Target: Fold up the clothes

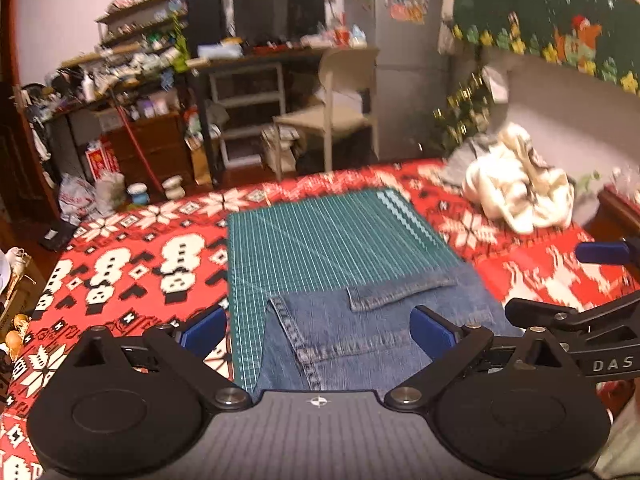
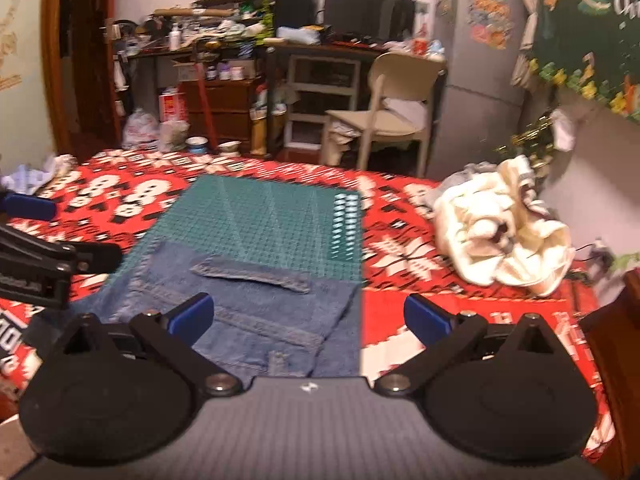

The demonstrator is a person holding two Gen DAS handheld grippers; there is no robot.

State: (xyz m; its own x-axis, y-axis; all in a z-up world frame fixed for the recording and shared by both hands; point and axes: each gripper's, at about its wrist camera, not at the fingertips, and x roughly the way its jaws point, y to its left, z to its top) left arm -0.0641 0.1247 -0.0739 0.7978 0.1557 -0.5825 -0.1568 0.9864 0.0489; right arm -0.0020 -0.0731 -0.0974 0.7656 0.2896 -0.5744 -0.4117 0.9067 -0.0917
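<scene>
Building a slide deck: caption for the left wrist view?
Open left gripper above folded jeans on a green cutting mat.

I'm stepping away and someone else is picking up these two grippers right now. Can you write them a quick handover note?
Left gripper: open, nothing between its blue pads, over the jeans.
Right gripper: open, empty, over the jeans' right edge.
Folded blue denim jeans lie flat at the near end of the green gridded cutting mat, on the red snowman-patterned cloth.
Crumpled cream-white garment sits in a heap at the far right, off the mat.
Done: jeans look folded and released.
Left: probably the cream garment; the jeans may need another fold.
</scene>
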